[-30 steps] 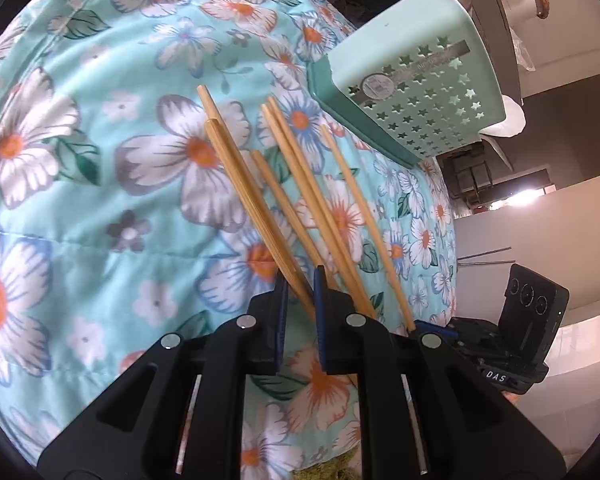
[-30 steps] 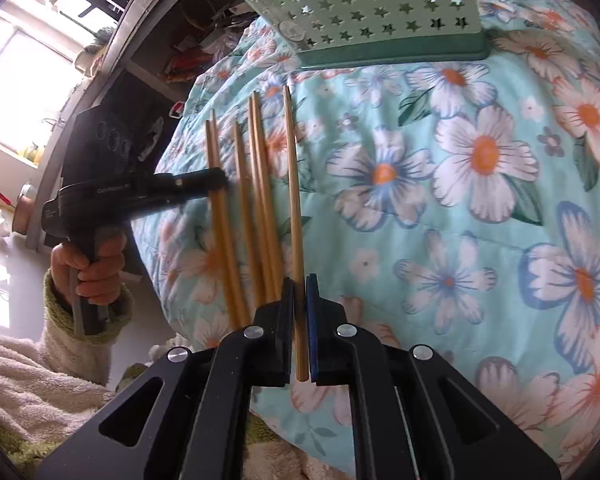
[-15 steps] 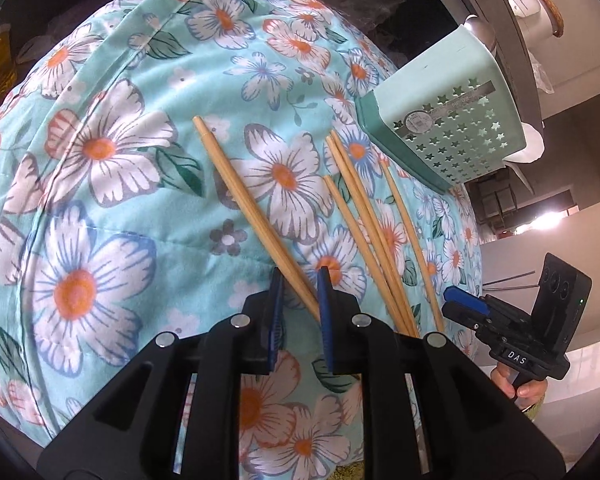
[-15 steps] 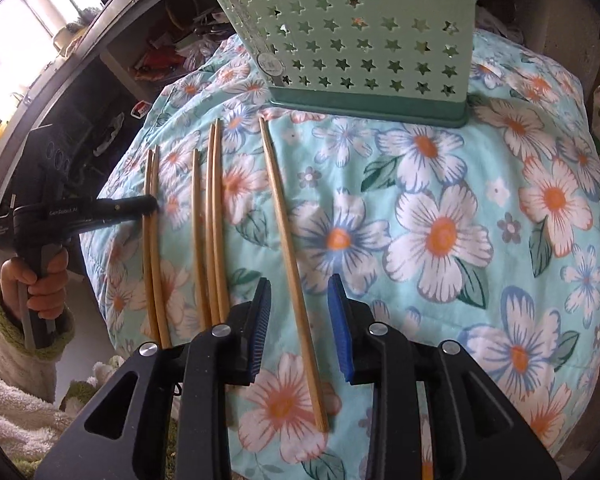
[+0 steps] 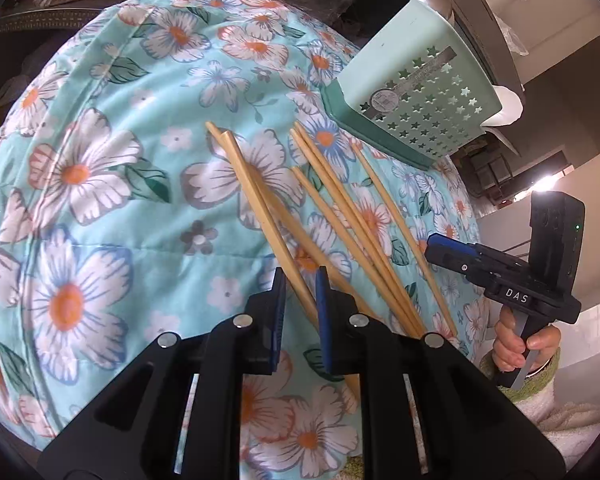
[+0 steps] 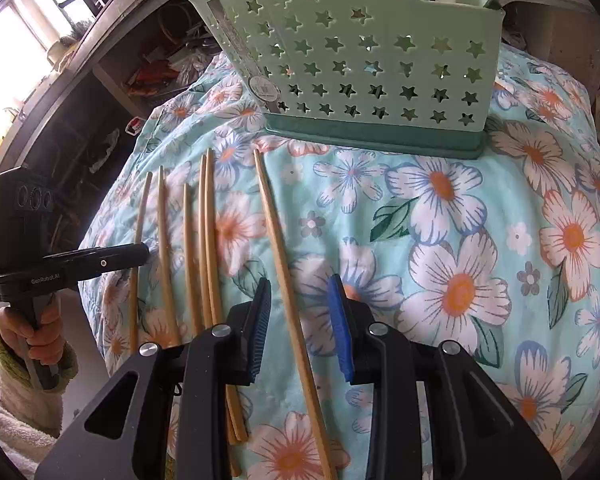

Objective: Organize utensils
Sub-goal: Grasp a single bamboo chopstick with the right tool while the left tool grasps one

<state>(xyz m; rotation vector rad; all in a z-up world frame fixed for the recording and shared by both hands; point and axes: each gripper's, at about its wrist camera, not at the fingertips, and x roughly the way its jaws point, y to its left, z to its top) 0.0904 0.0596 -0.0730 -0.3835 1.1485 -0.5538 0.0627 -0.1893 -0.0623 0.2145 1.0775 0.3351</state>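
Between the blue pads of your left gripper (image 5: 299,292) sits one pale bamboo chopstick (image 5: 260,216), the upper of a crossed pair, and the jaws look narrowed onto it near its thick end, so I read that as a clamp. Your right gripper (image 6: 298,306) is the opposite case: its jaws stand apart, with a single long bamboo chopstick (image 6: 278,240) lying between them on the cloth and neither pad pressing it. Just beside that loose stick, toward your left, the remaining bamboo chopsticks (image 6: 204,232) lie roughly parallel in a loose row, all pointing toward the mint-green plastic caddy with star-shaped cut-outs (image 6: 364,60), which stands upright at the far side on the turquoise floral quilted cover (image 6: 480,240). Something white stands inside the caddy; what it is I cannot tell. Judging by this, you are at the pick-up stage: one stick is gripped on the left, one is lined up but free on the right, and no chopstick can be seen in the caddy. The next move probably calls for lifting the left stick clear of the one it crosses without dragging that one along, then tipping it upright over the caddy's open top, while the right closes squarely on its own stick.
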